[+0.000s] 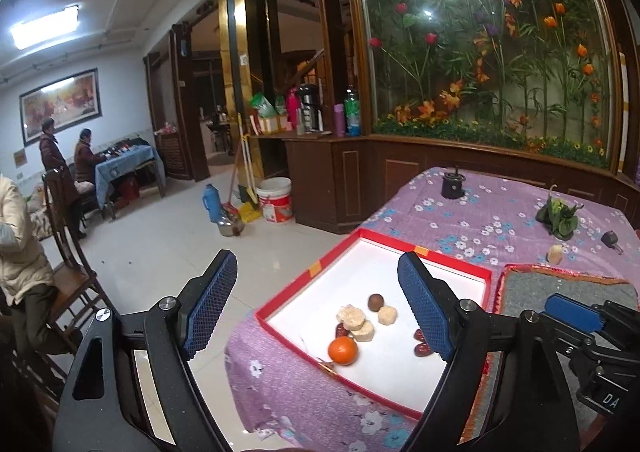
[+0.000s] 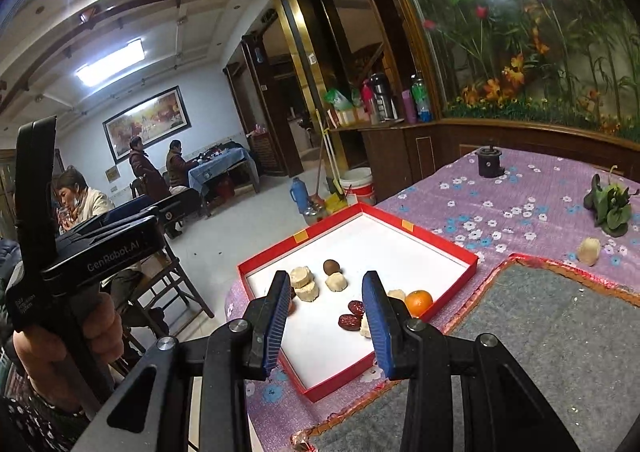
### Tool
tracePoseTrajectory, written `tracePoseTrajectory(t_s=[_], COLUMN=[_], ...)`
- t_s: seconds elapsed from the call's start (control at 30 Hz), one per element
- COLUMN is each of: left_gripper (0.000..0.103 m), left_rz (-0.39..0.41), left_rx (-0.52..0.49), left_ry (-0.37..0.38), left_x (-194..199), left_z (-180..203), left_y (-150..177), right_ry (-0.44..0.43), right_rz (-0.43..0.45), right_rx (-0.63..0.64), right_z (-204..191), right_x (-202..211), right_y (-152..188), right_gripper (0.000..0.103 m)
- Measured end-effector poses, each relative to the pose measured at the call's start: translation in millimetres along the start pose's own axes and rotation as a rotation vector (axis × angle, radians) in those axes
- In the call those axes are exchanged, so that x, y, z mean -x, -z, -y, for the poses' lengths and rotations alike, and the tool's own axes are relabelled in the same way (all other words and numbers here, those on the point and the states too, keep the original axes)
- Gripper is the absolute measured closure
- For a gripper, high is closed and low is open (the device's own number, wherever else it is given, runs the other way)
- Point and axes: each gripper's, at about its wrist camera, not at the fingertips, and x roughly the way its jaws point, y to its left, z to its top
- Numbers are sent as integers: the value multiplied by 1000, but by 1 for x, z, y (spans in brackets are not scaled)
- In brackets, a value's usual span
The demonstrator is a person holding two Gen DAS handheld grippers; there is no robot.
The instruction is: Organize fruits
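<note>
Surface draped in a purple flowered cloth. Lying directly on it: a red-rimmed white tray at the near corner, a grey mat just beside it, a black cylinder, leafy greens and a pale lump farther back.

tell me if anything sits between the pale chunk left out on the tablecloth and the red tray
Nothing visible does. The pale chunk lies alone on the floral tablecloth, beyond the grey mat. Between it and the red tray there is only bare cloth. The leafy greens sit behind it, off that path.
</note>
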Motion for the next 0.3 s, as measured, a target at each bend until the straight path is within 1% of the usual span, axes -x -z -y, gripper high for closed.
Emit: tracePoseTrajectory(t_s=[0.13,0.27,0.3], left_gripper=[20,20,20], left_rz=[4,5,6], left_rx=[20,14,8], left_ry=[-2,42,40], left_x=[5,5,4], left_z=[-3,1,4], left_y=[-1,-1,-1], right_ry=[6,11,13], right_rz=[6,13,13], right_rx=[2,-11,-22], right_z=[0,4,7], right_x=[3,5,6], right_y=[1,2,3], right_gripper=[67,67,67])
